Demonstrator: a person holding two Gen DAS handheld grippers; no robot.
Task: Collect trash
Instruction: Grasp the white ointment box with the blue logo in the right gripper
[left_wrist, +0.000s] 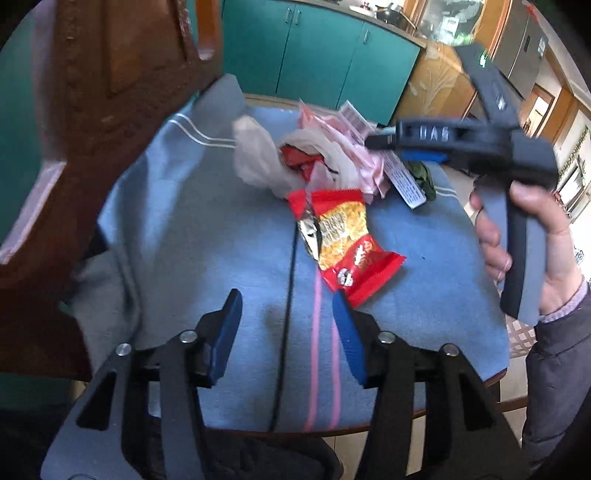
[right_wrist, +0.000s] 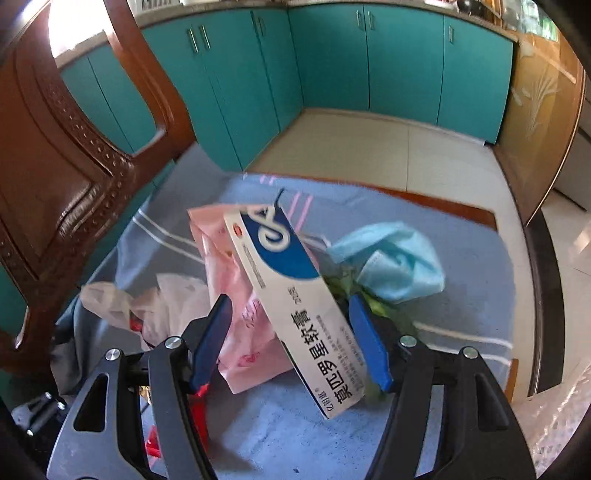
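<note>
Your left gripper (left_wrist: 286, 332) hangs open and empty over the blue cloth (left_wrist: 192, 236), the red snack wrapper (left_wrist: 345, 243) just beyond its right pad. Your right gripper (right_wrist: 291, 339), jaws apart, straddles the white-and-blue ointment box (right_wrist: 291, 295) without visibly squeezing it; farther right lies a crumpled blue face mask (right_wrist: 395, 258).

The left gripper (left_wrist: 287, 302) points steeply down, its blue pads parted with nothing between them; the right gripper (right_wrist: 290, 308) tilts down too, jaws apart. A hand (left_wrist: 532, 236) in a dark sleeve clasps the right gripper's handle.
</note>
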